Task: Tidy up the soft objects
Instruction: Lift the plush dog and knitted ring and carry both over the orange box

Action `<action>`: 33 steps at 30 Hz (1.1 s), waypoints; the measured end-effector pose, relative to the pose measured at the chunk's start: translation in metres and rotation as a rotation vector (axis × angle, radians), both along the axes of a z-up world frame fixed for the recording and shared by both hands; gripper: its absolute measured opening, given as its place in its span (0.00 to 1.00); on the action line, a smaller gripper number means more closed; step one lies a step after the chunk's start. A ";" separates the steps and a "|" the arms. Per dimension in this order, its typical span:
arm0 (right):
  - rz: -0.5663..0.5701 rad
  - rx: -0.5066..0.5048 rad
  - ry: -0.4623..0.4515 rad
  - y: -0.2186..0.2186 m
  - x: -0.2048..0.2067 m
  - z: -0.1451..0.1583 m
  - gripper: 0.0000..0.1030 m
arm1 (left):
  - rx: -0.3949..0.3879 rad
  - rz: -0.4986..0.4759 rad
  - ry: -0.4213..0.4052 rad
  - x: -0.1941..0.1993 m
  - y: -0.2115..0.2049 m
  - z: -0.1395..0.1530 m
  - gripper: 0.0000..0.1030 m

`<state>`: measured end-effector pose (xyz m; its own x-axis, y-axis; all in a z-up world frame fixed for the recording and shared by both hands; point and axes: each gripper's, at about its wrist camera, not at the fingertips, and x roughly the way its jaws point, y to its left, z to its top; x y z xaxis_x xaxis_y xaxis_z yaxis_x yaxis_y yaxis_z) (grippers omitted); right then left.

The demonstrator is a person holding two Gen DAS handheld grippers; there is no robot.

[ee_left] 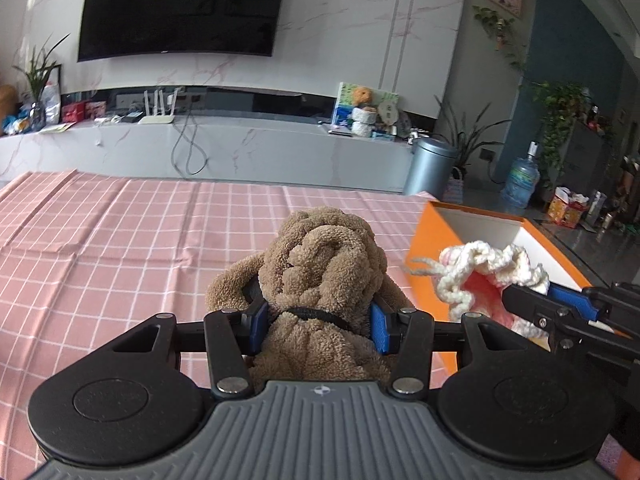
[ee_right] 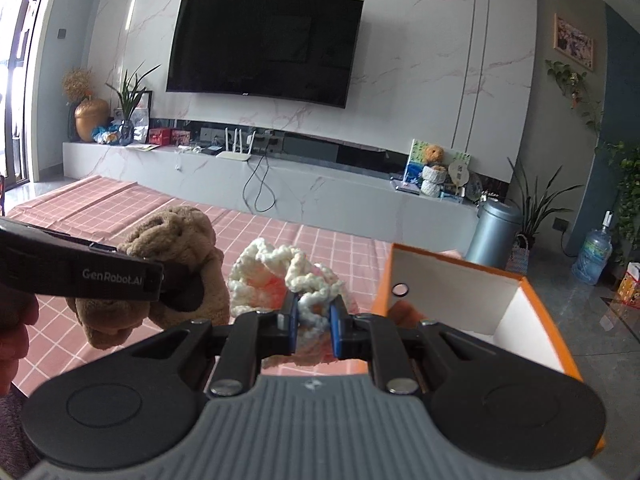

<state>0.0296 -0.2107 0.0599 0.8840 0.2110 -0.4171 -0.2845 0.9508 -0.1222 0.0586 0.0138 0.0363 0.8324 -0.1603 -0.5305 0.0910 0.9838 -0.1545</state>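
Note:
My left gripper is shut on a brown plush dog, blue pads pressed against its neck, holding it up over the pink checked tablecloth. My right gripper is shut on a cream and pink crocheted piece, pinching its edge. In the left wrist view the crocheted piece hangs to the right of the dog, in front of the orange box. From the right wrist, the plush dog sits at left, held in the left gripper. The orange box, white inside, stands open at right.
Beyond the table runs a grey marble TV bench with a router, boxes and plush items under a wall TV. A grey bin, a water jug and potted plants stand on the floor at right. A hand shows at the left edge.

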 end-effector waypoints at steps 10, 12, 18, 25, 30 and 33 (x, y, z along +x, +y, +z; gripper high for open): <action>-0.069 -0.031 -0.030 -0.056 -0.001 0.026 0.13 | -0.001 -0.170 -0.030 0.021 -0.049 0.017 0.54; -0.081 -0.055 -0.036 -0.066 0.000 0.028 0.13 | 0.007 -0.203 -0.032 0.026 -0.062 0.019 0.54; -0.117 -0.099 -0.022 -0.095 0.015 0.032 0.13 | 0.021 -0.288 -0.029 0.048 -0.096 0.021 0.54; -0.123 -0.135 0.032 -0.123 0.045 0.026 0.13 | 0.052 -0.366 0.000 0.072 -0.128 0.013 0.54; -0.113 -0.155 0.098 -0.136 0.073 0.012 0.13 | 0.106 -0.404 0.031 0.090 -0.150 0.002 0.54; -0.105 -0.175 0.133 -0.143 0.089 0.001 0.13 | 0.147 -0.422 0.051 0.098 -0.162 -0.005 0.54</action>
